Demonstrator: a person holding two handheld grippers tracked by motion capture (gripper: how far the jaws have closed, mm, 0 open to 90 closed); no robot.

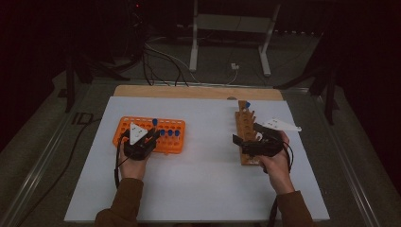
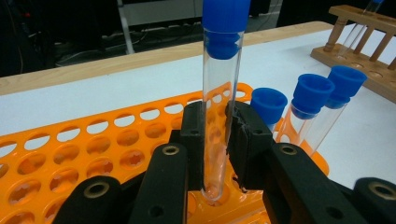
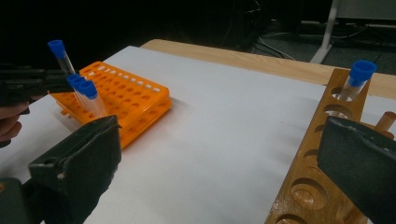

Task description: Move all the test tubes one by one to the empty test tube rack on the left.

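White sheeting covers the surface [image 1: 203,184], which sits in a dim room with cables and a metal stand on the floor beyond its far edge. Nearest the person, the left gripper [image 2: 215,140] has its jaws pressed together on a clear test tube [image 2: 219,107] with a blue cap; the tube stands upright, its long axis vertical, with its rounded bottom just above or barely inside a hole of the orange rack [image 2: 70,154]. Three more capped tubes [image 2: 308,112] lean in the rack's holes just beside the held one. On the other side, the right gripper [image 3: 219,163] has its jaws spread wide, one on each side of the near end of the wooden rack [image 3: 317,177], pinching nothing as far as can be seen. At the far end of that wooden rack stands one blue-capped tube [image 3: 356,80]. From the high view the wooden rack [image 1: 246,130] lies well apart from the orange rack [image 1: 170,135], off to the held tube's right, so the likely carry runs sideways across the surface with the tube kept vertical; the left gripper is the one bearing it.
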